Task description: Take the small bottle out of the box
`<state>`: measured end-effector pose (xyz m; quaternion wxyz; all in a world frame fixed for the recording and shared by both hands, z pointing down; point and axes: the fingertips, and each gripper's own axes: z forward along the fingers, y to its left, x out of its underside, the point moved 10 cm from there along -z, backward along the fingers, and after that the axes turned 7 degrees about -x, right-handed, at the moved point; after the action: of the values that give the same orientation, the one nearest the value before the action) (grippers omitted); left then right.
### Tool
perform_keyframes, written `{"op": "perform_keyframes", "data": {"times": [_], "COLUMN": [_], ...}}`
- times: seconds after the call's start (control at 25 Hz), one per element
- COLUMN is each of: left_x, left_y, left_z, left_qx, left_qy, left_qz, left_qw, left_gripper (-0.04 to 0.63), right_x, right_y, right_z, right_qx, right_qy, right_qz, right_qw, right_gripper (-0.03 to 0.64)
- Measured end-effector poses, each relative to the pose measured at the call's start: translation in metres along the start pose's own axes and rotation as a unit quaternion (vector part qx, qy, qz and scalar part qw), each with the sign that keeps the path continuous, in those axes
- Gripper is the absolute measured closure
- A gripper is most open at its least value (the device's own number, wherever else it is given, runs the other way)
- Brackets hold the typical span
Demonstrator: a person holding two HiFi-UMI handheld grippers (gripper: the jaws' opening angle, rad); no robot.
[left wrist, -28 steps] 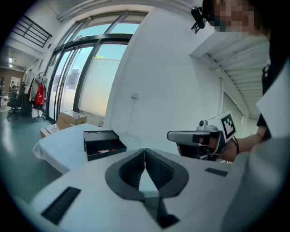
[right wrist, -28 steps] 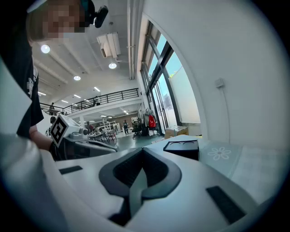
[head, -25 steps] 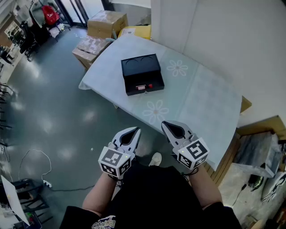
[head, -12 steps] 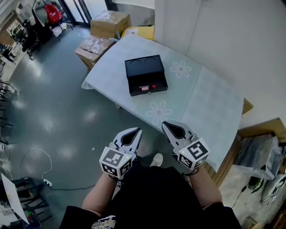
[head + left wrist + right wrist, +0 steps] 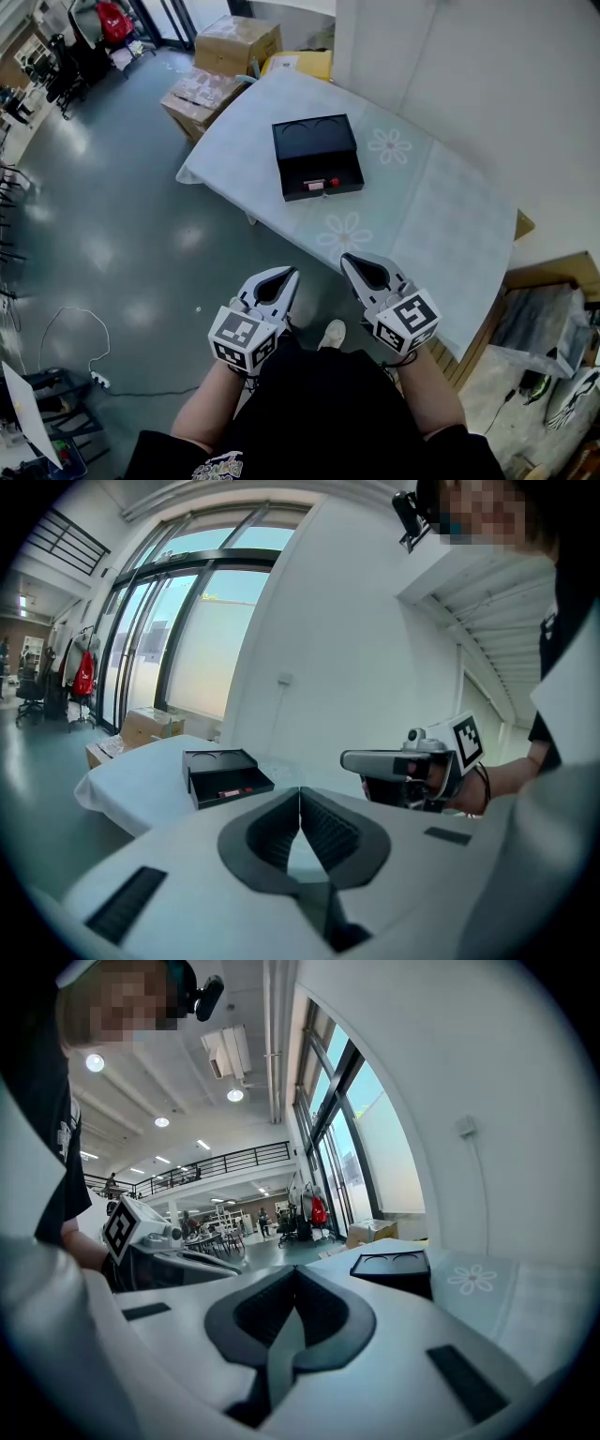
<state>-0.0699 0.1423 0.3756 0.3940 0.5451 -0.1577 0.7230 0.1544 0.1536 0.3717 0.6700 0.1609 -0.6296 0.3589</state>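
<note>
A black box [image 5: 316, 156] lies open on the table [image 5: 422, 216], its lid swung back and two round hollows showing in the lid. In its front tray lies a small bottle [image 5: 322, 185] with a red cap. The box [image 5: 223, 775] and the small bottle [image 5: 228, 792] show in the left gripper view; the right gripper view shows only the box [image 5: 394, 1271]. My left gripper [image 5: 287, 272] and right gripper [image 5: 345, 258] hang side by side well short of the table, both shut and empty, jaw tips touching.
Cardboard boxes [image 5: 225, 56] stand on the floor past the table's far end. A white wall [image 5: 469, 84] runs along the table's right side. A cable and power strip [image 5: 94, 382] lie on the grey floor at left. Wooden shelving with clutter [image 5: 548, 319] is at right.
The table and box have slid slightly right and down in the head view, as I moved a little toward them. Both grippers stay shut in the same pose.
</note>
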Motion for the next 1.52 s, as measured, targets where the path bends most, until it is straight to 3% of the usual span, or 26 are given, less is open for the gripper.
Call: {"op": "perform_keyframes", "data": {"times": [0.56, 1.52], "left_x": [-0.01, -0.029], "left_y": [0.049, 0.121], "left_z": [0.007, 0.034], "left_qx": [0.032, 0.122], "left_qy": [0.008, 0.026], "left_qz": [0.0, 0.017], "left_qw": [0.9995, 0.992], "left_gripper": [0.566, 0.566], "right_x": [-0.006, -0.012], "right_y": [0.002, 0.001], "right_z": [0.045, 0.114], "right_qx": [0.027, 0.097], "right_qy": [0.008, 0.029], "right_qz": [0.006, 0.017], "right_qw": [1.0, 0.995], "right_gripper": [0.594, 0.594]}}
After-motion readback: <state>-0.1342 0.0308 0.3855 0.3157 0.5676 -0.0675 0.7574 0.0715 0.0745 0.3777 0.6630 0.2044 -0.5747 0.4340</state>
